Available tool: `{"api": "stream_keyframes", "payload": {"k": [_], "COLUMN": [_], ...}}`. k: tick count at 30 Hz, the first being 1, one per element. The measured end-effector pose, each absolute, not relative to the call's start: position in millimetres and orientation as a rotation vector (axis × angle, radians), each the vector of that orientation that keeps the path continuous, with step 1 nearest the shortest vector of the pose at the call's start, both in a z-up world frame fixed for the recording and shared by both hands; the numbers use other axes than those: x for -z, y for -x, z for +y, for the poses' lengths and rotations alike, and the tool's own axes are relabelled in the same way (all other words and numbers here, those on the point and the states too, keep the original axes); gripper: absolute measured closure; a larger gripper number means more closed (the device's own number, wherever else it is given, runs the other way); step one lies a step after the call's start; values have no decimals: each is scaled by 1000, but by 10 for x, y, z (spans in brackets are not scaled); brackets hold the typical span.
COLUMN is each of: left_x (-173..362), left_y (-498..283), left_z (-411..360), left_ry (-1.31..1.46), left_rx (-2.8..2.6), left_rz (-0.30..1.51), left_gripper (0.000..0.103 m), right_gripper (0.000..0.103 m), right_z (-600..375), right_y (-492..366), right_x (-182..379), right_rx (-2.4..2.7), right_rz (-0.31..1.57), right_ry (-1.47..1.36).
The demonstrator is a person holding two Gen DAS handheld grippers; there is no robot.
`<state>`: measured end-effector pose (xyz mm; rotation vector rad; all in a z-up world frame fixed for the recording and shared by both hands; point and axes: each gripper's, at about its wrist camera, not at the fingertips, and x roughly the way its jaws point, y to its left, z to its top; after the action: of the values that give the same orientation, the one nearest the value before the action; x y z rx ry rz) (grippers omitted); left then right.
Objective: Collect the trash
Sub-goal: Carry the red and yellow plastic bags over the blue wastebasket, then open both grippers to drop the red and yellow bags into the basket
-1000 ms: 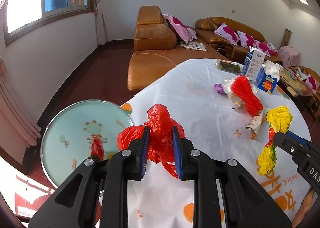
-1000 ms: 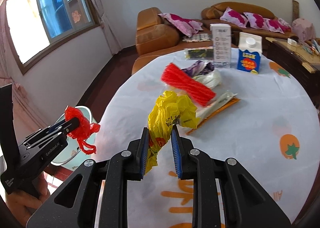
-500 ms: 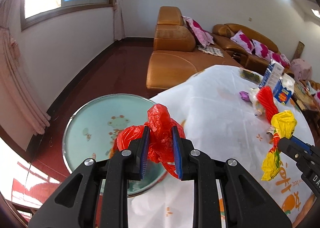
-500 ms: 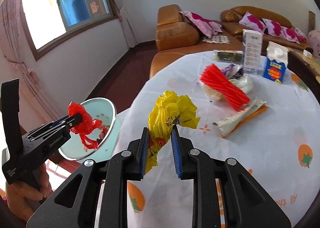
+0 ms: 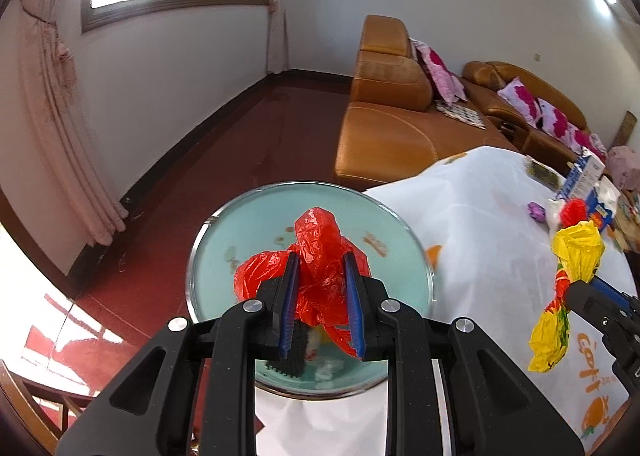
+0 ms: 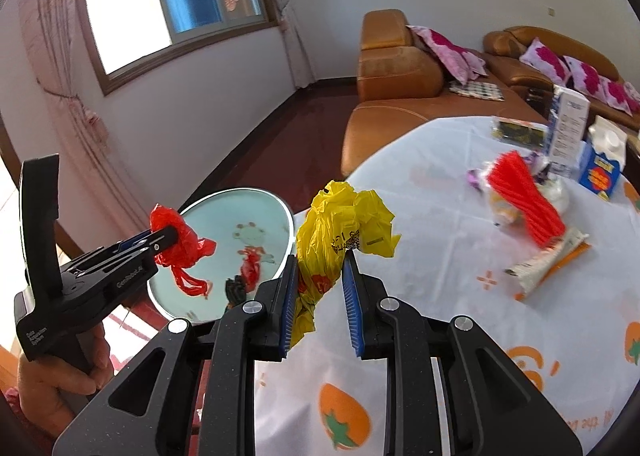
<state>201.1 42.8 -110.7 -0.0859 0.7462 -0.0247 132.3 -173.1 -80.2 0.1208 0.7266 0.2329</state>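
Starting on the left, my left hand-held gripper (image 5: pixel 322 304) is clamped on the crumpled red bag (image 5: pixel 316 256), which hangs directly above the pale green bin (image 5: pixel 208 240) beside the worktop (image 5: pixel 480 223). My worry here is that the thin film clings to the ribbed pads when I let go, or drifts past the rim onto the floor. Inside the bin I can see another red scrap and a dark comb-like piece (image 6: pixel 236 290) on the bottom; little else is clear.

Further right, my right hand-held gripper (image 6: pixel 320 296) pinches the yellow bag (image 6: pixel 340 223) over the worktop's edge, short of the bin. Its loose tail dangles and could slip out. The red straw bundle (image 6: pixel 524 203), wrappers and two cartons (image 6: pixel 602 171) lie uncollected behind.
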Motion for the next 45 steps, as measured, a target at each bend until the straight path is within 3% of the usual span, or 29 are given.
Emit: {"api": "stream_keyframes", "payload": {"k": [40, 45], "left_x": [1569, 1590], "left_y": [-2345, -2341], "left_z": [705, 705], "left_ry": [107, 107], "left_rx": [-43, -45], "left_rz": [862, 866], "left_gripper": [80, 80], "right_gripper": [80, 75], "right_z": [-904, -818], "right_y": [-2083, -2169], "right_x": [1361, 1408], "right_rx": [-369, -384], "right_rz": [884, 896], "right_ry": [-16, 3]}}
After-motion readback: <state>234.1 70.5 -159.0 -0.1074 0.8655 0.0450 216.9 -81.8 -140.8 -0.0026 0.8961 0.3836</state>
